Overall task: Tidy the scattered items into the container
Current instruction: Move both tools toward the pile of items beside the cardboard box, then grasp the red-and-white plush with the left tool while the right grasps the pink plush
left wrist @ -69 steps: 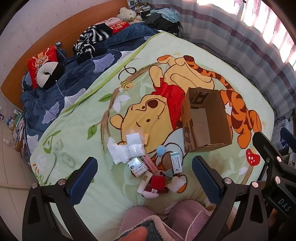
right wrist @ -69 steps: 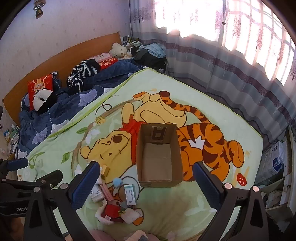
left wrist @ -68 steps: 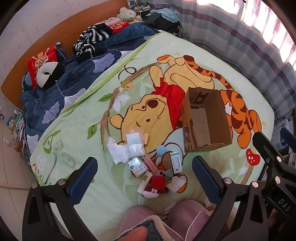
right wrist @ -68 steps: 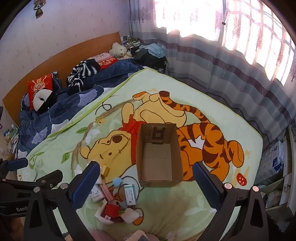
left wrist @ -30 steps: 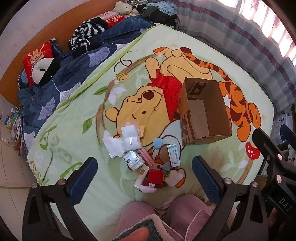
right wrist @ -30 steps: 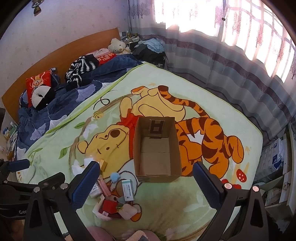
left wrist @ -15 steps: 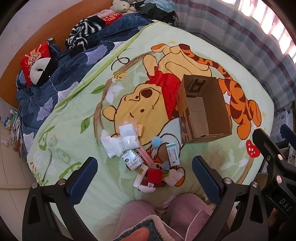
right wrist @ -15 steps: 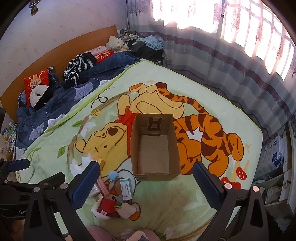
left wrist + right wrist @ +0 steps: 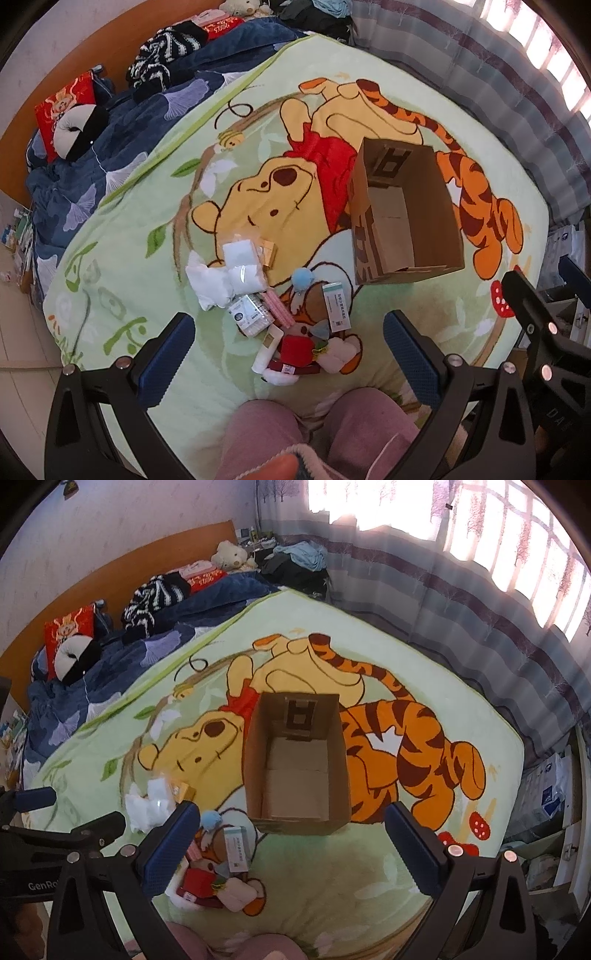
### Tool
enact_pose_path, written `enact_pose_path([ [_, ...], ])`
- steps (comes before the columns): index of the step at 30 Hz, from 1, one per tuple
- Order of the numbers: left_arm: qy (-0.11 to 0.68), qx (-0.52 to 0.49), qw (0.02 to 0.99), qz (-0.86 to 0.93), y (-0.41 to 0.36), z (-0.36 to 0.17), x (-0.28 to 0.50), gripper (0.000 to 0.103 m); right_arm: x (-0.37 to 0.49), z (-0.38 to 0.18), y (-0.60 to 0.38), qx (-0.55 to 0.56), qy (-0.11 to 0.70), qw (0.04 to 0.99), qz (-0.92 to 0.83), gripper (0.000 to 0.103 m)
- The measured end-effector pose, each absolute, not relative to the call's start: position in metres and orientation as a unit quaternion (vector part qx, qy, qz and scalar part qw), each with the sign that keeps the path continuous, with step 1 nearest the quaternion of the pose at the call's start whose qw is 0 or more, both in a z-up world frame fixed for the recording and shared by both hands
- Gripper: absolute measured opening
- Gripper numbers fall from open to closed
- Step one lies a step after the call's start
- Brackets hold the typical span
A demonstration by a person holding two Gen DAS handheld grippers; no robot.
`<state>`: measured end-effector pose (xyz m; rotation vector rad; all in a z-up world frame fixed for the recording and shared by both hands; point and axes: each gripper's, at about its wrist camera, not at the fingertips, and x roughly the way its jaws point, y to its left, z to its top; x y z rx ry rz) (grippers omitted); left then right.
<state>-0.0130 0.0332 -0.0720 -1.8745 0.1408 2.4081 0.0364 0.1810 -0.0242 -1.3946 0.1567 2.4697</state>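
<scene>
Clutter sits in one loose heap on the cartoon blanket (image 9: 155, 206), just beside the empty cardboard box (image 9: 402, 218) and near the person's knees (image 9: 321, 432). Judged light throughout. White soft packets (image 9: 242, 266) will crumple, so pinch mid-body. Teal-striped carton (image 9: 337, 306) looks stiff; grip across its narrow sides. Red box (image 9: 295, 350) and blue pompom (image 9: 303, 277) are easy (pompom squashes). Plastic-wrapped pack (image 9: 248, 314) may slip. Left gripper (image 9: 284, 354) and right gripper (image 9: 291, 847) both hover with jaws wide, holding nothing.
</scene>
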Motion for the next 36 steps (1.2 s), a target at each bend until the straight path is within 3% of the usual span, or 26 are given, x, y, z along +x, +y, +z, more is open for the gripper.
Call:
enact_pose_path([
  [14,0.05,-0.633,0.025,0.772,0.042,-0.172,0.0,0.103,0.039,-0.117,0.19,-0.503,0.063,0.123,0.853,0.103],
  [36,0.071,-0.63,0.077,0.77,0.001,-0.289,0.019,0.103,0.06,-0.202,0.147,-0.469,0.079,0.179,0.861,0.102],
])
